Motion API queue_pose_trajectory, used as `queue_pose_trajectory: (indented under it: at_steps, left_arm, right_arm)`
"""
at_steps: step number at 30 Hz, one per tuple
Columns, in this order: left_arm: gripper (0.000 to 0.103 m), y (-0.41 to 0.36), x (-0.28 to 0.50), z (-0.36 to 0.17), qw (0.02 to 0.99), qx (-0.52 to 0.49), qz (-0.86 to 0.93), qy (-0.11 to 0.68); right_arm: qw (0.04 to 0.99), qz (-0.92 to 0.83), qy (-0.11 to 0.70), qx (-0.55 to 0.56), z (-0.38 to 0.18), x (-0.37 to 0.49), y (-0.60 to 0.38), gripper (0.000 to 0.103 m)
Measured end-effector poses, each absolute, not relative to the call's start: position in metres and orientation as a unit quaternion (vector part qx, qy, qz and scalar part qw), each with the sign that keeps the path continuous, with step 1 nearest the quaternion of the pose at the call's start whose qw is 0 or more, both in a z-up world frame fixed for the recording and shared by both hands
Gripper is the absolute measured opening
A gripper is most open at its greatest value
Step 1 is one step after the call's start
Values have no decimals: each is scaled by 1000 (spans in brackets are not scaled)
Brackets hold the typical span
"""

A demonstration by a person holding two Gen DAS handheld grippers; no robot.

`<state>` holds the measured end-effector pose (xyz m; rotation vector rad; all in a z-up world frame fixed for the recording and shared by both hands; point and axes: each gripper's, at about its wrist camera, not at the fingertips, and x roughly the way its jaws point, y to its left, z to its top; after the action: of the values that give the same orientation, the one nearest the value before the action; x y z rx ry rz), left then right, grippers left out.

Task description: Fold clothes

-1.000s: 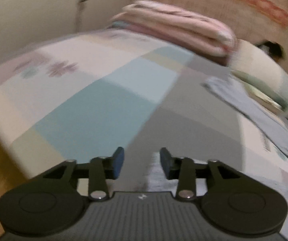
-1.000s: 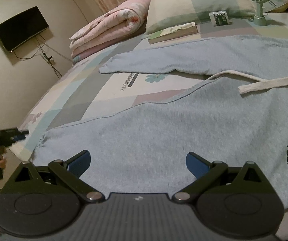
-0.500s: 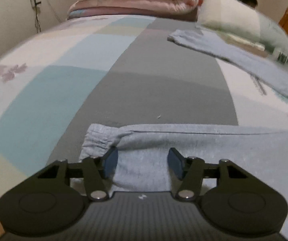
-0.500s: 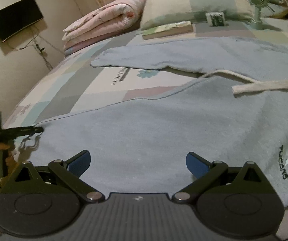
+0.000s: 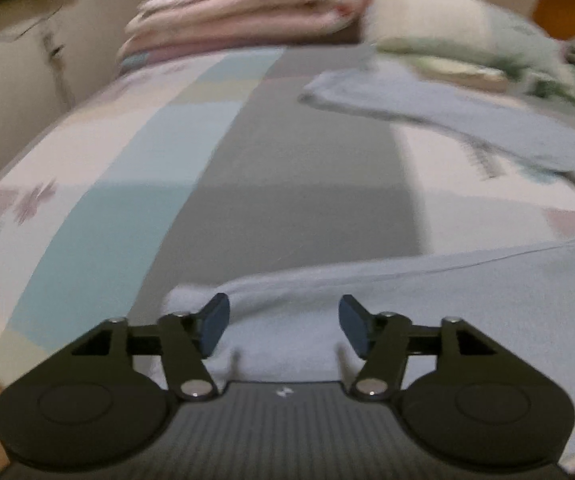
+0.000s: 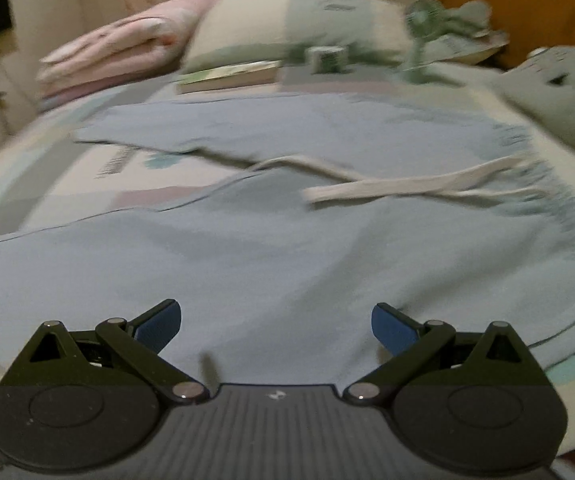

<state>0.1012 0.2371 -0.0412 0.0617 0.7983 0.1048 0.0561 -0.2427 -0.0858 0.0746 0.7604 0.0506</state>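
Jaws on the left gripper (image 5: 283, 326) have just been opening again after narrowing a moment before, and they now stand apart over the cuffed end of the nearer trouser leg (image 5: 367, 312), with cloth showing in the gap but neither blue pad pressing on it. A second ago this view showed only bedspread (image 5: 295, 184); half a second ago the cuff came in under the fingers, and now the gripper sits further along the leg, so the hand has been sliding in over the fabric. That reads as lining up for a pinch at the leg end, probably the first grab of a fold; nothing is held yet.

In the right wrist view the light blue sweatpants (image 6: 287, 248) lie spread flat across the bed, the waistband and its pale drawstring (image 6: 399, 186) toward the right, the second leg (image 6: 247, 128) stretched away toward the pillow (image 6: 287, 36). The right gripper (image 6: 275, 326) hangs low over the near leg with its jaws wide and nothing between the pads. Compared with the earlier frames its view has swung toward the waistband side, and the picture is smeared by motion.

A book (image 6: 231, 76), a small fan (image 6: 421, 40) and a folded pink quilt (image 6: 123, 52) lie at the head of the bed, well apart from both grippers.
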Motion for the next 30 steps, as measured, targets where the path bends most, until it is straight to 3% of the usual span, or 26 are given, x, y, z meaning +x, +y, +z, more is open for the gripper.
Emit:
queue_pose_trajectory:
  at_steps: [2,8,18,23,24,25,30]
  left_arm:
    - [75,207,105,-26,926,44,5,375]
    - [79,90,112,-8,924,76,-134,351]
    - [79,-74,138,-53,885,67,-245,389]
    - [81,-86,144,-98,893,116,-139,411]
    - [92,-79,143,-101,899,112,-121,405]
    - [95,-72,141,-104,905,103,-106,398]
    - [95,-53,131,-105,904,50,-103,413]
  right_arm:
    - [929,0,368,26,-89,64,-254,103]
    - [911,-37,410,21,-120,84,-284,103]
    - [908,-10,418,22,-129,98,-296,103]
    - [911,1,412,27,-125,71,-310,103]
    - [911,0,412,28,-125,66,-314,103]
    - [911,2,411,27,-123,61,-316,103]
    - [922,-1,384,36,-104,55,-327,103]
